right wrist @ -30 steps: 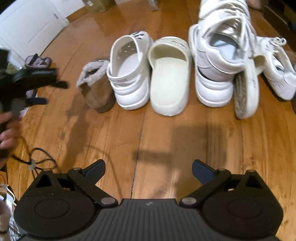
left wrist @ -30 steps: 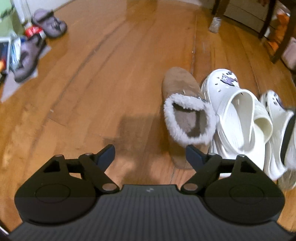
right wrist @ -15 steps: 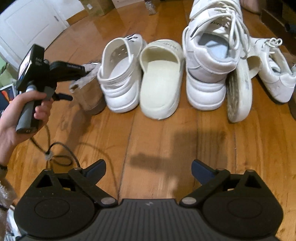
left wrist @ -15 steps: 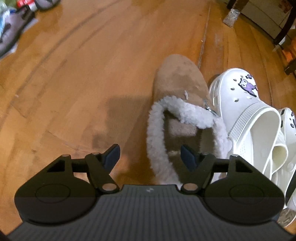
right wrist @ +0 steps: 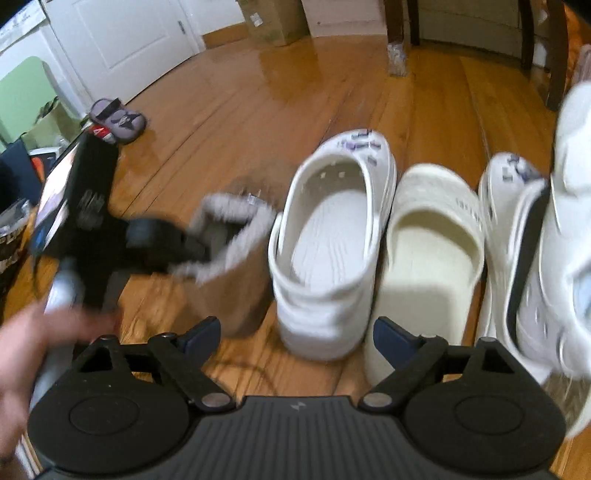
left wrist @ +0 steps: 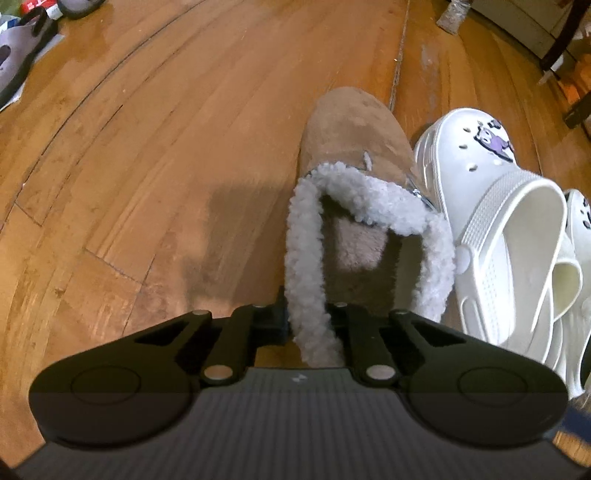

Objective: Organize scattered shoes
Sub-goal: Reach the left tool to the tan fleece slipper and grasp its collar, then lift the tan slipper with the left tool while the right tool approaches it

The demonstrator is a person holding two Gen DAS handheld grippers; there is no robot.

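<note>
A tan slipper [left wrist: 354,147] with a white fleece collar stands on the wood floor at the left end of a row of shoes. My left gripper [left wrist: 312,319] is shut on the left side of that fleece collar. In the right wrist view the same tan slipper [right wrist: 229,266] shows blurred, with the left gripper [right wrist: 184,247] on it. Right of it stand a white clog [right wrist: 332,236], a cream slide [right wrist: 432,251] and further white shoes [right wrist: 535,258]. My right gripper [right wrist: 295,332] hangs open just above the floor before the clog's heel, holding nothing.
A white clog with a purple charm [left wrist: 491,206] touches the slipper's right side. Grey sandals [right wrist: 116,120] lie far left by a white door [right wrist: 122,40]. A cardboard box [right wrist: 273,18] and dark furniture legs [right wrist: 397,37] stand at the back. A hand [right wrist: 40,332] grips the left handle.
My left gripper moved forward and shut on the slipper's fleece collar. My right gripper moved forward and lower toward the white clog and slide; it stays open.
</note>
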